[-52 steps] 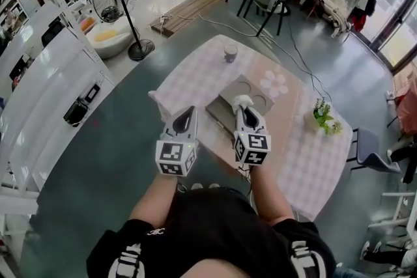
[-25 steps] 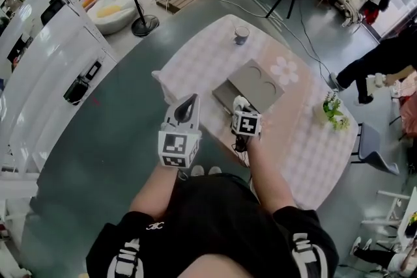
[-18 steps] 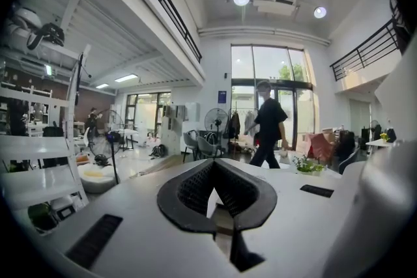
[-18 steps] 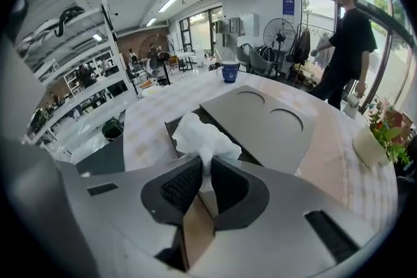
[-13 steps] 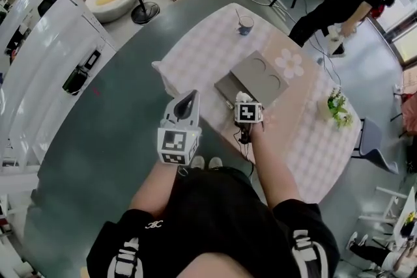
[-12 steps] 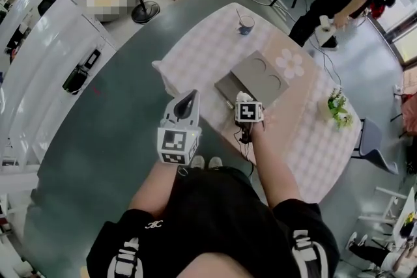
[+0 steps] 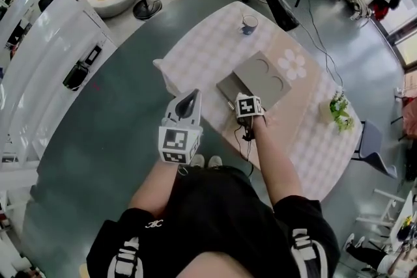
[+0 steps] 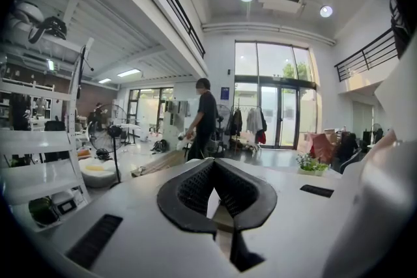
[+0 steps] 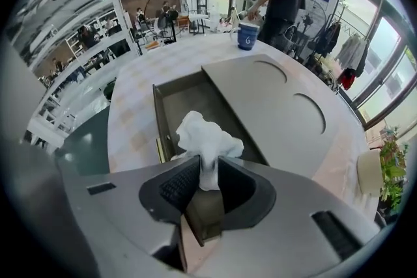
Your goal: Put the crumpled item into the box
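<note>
The right gripper [image 9: 207, 165], whose jaws have just been opening yet are pinching the crumpled item [image 9: 203, 135] at their tips, is aiming down into the open box [image 9: 189, 97] directly ahead, so releasing low is looking wisest.

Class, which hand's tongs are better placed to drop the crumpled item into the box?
Right. The right tongs, jaws just opening, pinch the crumpled tissue directly above the open box. The left tongs are shut, empty and off to the box's side.
</note>
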`<state>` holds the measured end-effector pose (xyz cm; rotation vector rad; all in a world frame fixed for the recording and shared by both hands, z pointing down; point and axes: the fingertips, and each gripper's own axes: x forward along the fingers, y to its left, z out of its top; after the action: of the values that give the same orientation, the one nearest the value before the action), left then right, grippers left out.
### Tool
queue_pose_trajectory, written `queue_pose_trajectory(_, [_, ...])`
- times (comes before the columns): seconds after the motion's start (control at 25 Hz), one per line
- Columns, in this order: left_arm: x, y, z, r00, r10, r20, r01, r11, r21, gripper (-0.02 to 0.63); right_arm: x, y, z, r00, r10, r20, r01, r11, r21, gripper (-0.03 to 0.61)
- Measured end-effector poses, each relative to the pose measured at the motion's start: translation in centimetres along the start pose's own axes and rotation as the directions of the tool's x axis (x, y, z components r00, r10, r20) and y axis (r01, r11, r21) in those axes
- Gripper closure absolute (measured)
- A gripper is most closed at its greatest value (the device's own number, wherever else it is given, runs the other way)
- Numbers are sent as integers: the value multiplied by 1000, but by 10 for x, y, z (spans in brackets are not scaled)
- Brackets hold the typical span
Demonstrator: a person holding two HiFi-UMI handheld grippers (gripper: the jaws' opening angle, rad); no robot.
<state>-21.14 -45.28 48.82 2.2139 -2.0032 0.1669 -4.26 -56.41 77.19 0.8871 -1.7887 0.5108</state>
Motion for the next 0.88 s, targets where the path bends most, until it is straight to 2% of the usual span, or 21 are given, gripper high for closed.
queue_pose_trajectory(0.16, [0, -2, -1, 1000, -8, -7, 8, 1000, -1, 623, -4, -1, 3, 1000, -5, 21, 5, 1000, 6, 459])
queue_pose_trajectory(0.4, [0, -10, 3, 1000, -22, 0, 22, 1000, 6, 623, -32, -14, -1, 996, -70, 63, 68, 997, 41, 448])
queue_pose_trajectory(0.48, [-1, -14, 5, 1000, -28, 9, 28, 1000, 9, 623, -43, -10, 1, 992, -42, 115, 32, 996, 81, 448])
queue_pose_trajectory(0.56, [-1, -17, 8, 999, -34, 22, 34, 999, 9, 622, -59, 2, 13, 974, 23, 224, -50, 992, 115, 448])
queue_pose_trajectory(0.64, [-2, -22, 11, 999, -41, 29, 41, 999, 7, 623, -85, -3, 34, 929, 3, 369, -48, 992, 114, 449])
queue_pose_trajectory(0.72, [-3, -26, 13, 998, -45, 32, 45, 999, 9, 623, -121, -8, 51, 864, -30, 503, -37, 992, 123, 449])
queue_pose_trajectory(0.8, [-5, -31, 16, 998, -51, 39, 50, 999, 15, 623, -161, -10, 64, 777, -59, 627, -32, 991, 133, 451])
queue_pose_trajectory(0.88, [-8, -36, 20, 997, -58, 48, 57, 998, 22, 622, -205, -11, 75, 670, -83, 737, -26, 990, 135, 453])
